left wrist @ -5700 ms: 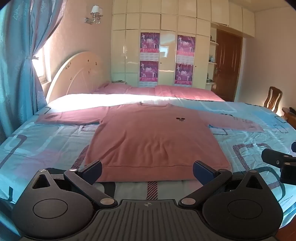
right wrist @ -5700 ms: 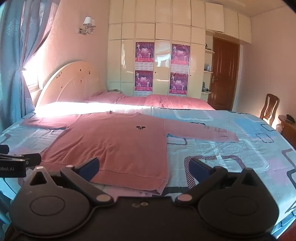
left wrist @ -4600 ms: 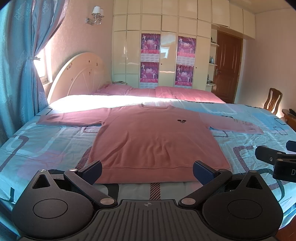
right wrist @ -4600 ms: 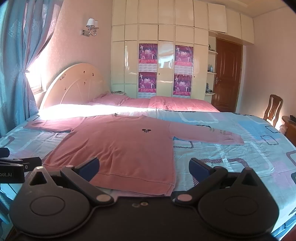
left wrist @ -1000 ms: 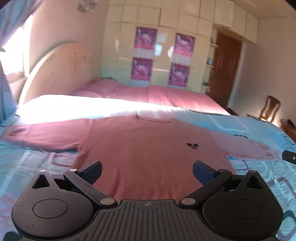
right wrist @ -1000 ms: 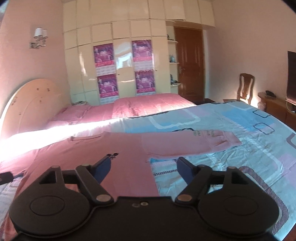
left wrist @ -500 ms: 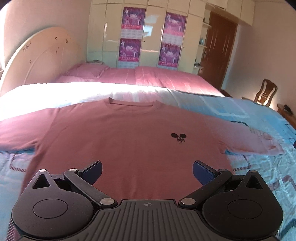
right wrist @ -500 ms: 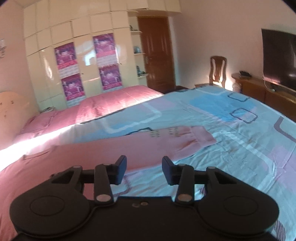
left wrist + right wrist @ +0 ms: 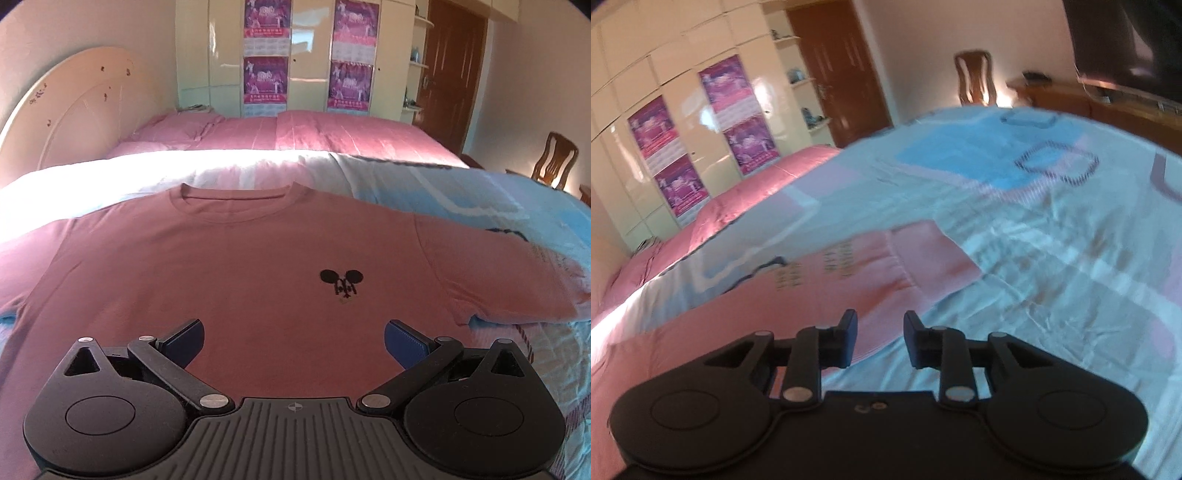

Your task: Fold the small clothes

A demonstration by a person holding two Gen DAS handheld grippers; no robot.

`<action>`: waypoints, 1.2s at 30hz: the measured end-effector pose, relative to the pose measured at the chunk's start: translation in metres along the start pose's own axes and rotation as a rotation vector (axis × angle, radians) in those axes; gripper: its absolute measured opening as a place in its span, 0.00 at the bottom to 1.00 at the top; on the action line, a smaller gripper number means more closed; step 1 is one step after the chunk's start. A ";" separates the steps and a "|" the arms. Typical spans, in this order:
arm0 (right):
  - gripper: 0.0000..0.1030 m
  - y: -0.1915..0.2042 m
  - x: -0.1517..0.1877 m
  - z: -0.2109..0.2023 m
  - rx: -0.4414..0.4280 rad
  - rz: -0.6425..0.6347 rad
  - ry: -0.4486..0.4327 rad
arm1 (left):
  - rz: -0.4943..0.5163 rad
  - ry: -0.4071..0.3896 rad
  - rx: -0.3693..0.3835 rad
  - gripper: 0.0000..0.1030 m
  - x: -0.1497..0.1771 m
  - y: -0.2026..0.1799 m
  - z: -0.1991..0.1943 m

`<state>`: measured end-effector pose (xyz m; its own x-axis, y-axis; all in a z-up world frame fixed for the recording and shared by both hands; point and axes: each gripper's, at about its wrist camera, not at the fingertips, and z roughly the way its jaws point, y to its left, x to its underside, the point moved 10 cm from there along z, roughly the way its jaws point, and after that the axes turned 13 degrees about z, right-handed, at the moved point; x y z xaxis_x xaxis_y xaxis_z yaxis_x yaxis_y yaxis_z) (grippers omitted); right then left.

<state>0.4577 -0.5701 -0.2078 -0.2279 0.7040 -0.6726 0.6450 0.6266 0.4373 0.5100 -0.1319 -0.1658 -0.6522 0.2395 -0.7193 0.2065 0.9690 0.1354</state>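
Left gripper [image 9: 293,341]: jaws wide apart, nothing held; the pink sweater's [image 9: 236,266] chest lies flat on the bed [image 9: 517,206] directly below and ahead, its black logo [image 9: 341,281] just beyond the right finger, collar farther on toward the bright strip of bedding.

Right gripper [image 9: 880,341]: jaws narrowed to a small gap after just closing, nothing between them. The sweater's right sleeve [image 9: 886,258] runs under the left finger; its cuff lies just beyond, toward the bed's right edge. Picture blurred, so contact with the cloth probably absent, not certain.

Versus half a second ago: both views sit closer over the sweater, the right view rolled. Both grippers tilt downward at the bed.
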 end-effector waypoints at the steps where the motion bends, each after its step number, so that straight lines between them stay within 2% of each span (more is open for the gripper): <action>1: 0.29 -0.006 -0.002 0.007 0.002 0.021 0.008 | 0.003 0.003 0.001 1.00 -0.002 -0.003 0.003; 4: 0.32 -0.021 -0.002 0.025 -0.002 0.085 0.045 | 0.001 0.017 0.003 1.00 -0.003 -0.009 0.011; 7: 0.43 -0.029 -0.004 0.037 -0.023 0.136 0.071 | 0.003 0.029 0.008 1.00 -0.007 -0.016 0.021; 10: 0.43 -0.031 -0.007 0.046 -0.037 0.159 0.066 | 0.014 0.036 0.009 1.00 -0.011 -0.019 0.028; 12: 0.29 -0.033 -0.012 0.051 -0.046 0.180 0.063 | 0.001 0.043 0.012 1.00 -0.012 -0.018 0.031; 13: 0.09 -0.035 -0.015 0.053 -0.045 0.187 0.062 | -0.009 0.045 0.012 1.00 -0.013 -0.016 0.033; 15: 0.08 -0.030 -0.021 0.049 -0.042 0.144 0.041 | -0.033 0.053 0.010 1.00 -0.014 -0.009 0.036; 17: 0.08 -0.020 -0.029 0.049 -0.026 0.035 0.005 | -0.038 0.078 0.008 1.00 -0.010 0.000 0.041; 18: 0.08 -0.021 -0.027 0.056 0.019 -0.007 0.022 | -0.039 0.091 -0.001 1.00 -0.007 0.005 0.043; 19: 0.08 -0.027 -0.023 0.067 0.057 0.006 0.063 | -0.038 0.104 -0.005 1.00 -0.005 0.010 0.045; 20: 0.08 -0.025 -0.024 0.068 0.062 0.007 0.056 | -0.038 0.110 -0.012 1.00 -0.002 0.016 0.046; 22: 0.09 -0.002 -0.027 0.060 0.048 -0.082 -0.010 | -0.050 0.109 -0.030 1.00 0.003 0.032 0.046; 25: 0.09 0.040 -0.021 0.050 -0.019 -0.160 -0.048 | -0.081 0.139 -0.021 1.00 0.014 0.055 0.051; 30: 0.08 0.111 0.015 0.041 -0.123 -0.246 -0.024 | -0.084 0.152 -0.039 1.00 0.027 0.093 0.059; 33: 0.08 0.156 0.046 0.031 -0.182 -0.295 0.005 | -0.104 0.140 0.012 1.00 0.033 0.112 0.063; 36: 0.08 0.203 0.078 0.019 -0.238 -0.372 0.026 | -0.115 0.127 0.006 1.00 0.036 0.137 0.066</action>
<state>0.5851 -0.3943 -0.1823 -0.4330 0.4222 -0.7964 0.3302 0.8964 0.2957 0.5634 0.0055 -0.2184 -0.7583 0.1331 -0.6381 0.1293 0.9902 0.0529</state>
